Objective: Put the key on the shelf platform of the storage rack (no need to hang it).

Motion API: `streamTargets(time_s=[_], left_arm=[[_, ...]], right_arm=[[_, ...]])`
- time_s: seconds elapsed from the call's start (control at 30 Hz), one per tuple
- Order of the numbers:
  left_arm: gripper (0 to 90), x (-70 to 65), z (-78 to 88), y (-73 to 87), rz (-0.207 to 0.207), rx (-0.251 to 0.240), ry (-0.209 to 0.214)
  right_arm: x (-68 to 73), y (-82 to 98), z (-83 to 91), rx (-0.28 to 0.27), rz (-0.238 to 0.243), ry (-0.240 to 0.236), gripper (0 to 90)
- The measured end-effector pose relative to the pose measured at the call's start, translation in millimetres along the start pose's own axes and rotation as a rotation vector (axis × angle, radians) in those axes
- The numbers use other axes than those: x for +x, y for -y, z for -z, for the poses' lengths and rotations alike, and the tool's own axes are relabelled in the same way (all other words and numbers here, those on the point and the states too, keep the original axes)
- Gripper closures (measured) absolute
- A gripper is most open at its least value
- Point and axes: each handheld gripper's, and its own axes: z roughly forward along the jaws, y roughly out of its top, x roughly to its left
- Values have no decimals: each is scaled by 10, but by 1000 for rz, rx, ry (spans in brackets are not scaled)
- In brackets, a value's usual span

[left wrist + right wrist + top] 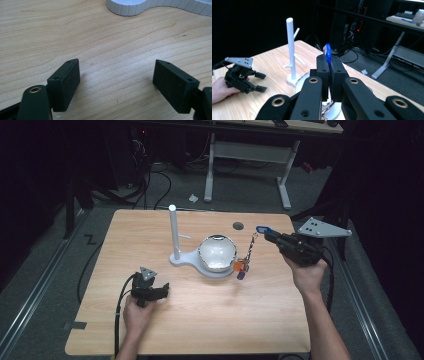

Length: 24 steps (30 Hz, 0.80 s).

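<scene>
Where the high view looks down on the wooden table (pixel 200 320), the right gripper (pixel 267 236) is clenched on a blue tag (pixel 261 228), from which a key chain (pixel 251 245) hangs down to orange and blue fobs (pixel 240 268) beside a glass bowl (pixel 217 252). That bowl sits on a white stand base (pixel 186 258), whose upright post (pixel 173 232) carries short side pegs and rises between the two grippers. The left gripper (pixel 162 291) rests low on the table near the front edge, well apart from the stand, its jaws spread with nothing between them. A dark round grommet (pixel 238 225) lies in the tabletop behind the bowl. From the left gripper view, both pads (pixel 65 83) stand wide apart over bare wood, and the ribbed white base edge (pixel 130 8) lies ahead of them. From the right gripper view, the jaws press together on the blue tag (pixel 328 53); the post (pixel 291 47) stands beyond, with the left gripper (pixel 260 82) to its side. No legible writing appears on any item.
</scene>
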Motion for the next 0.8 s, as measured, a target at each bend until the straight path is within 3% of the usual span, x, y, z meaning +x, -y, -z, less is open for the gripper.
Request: streamTargets(time_s=[0.53, 0.8], left_arm=[[221, 1, 2, 1, -1, 3, 2], [221, 3, 5, 1, -3, 4, 3]], right_arm=[[40, -389, -264, -55, 3, -28, 885], [75, -493, -438, -46, 14, -34, 885]])
